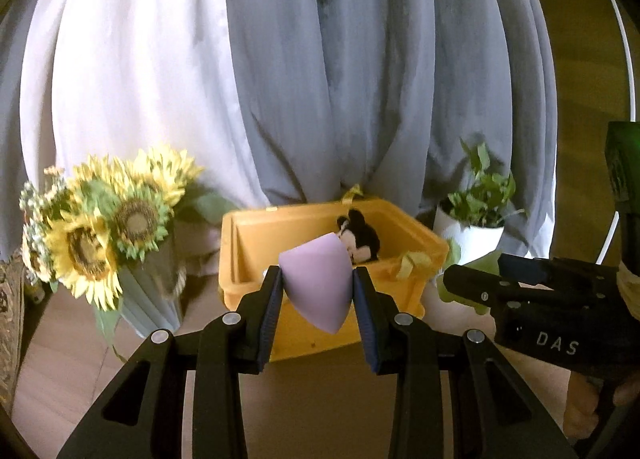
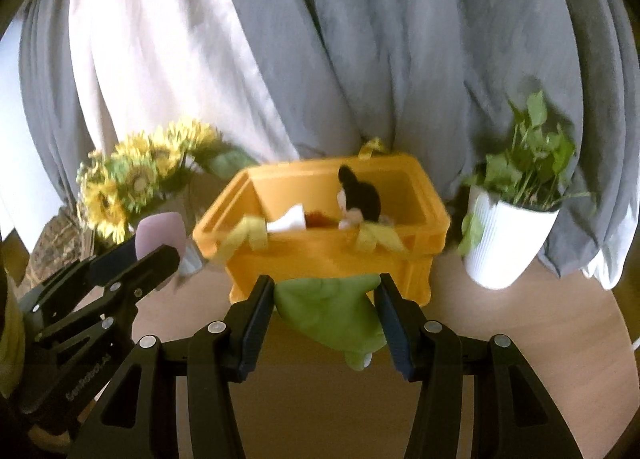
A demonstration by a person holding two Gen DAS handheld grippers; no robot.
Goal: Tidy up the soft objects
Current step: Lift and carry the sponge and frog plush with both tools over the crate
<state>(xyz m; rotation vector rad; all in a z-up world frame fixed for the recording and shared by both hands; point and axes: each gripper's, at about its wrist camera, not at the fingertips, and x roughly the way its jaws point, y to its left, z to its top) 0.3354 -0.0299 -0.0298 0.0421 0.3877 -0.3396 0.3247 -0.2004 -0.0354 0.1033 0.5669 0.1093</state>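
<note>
Left tongs point(image 1: 318, 291): you've got them pinched on the purple sponge point(image 1: 318, 283) — teardrop shape, point hanging down, fat end up.
Right tongs point(image 2: 326, 313): closed in on the green plush point(image 2: 332, 317), which sags between the pads.
Key relation: the yellow bin point(image 2: 320, 251) sits straight ahead of both tongs and a bit lower — the right looks slightly nearer.
Bin contents: black-and-white plush point(image 2: 358, 199) already inside.
Further back: sunflowers point(image 1: 104, 231), potted plant point(image 2: 516, 215), curtains point(image 1: 360, 59).
</note>
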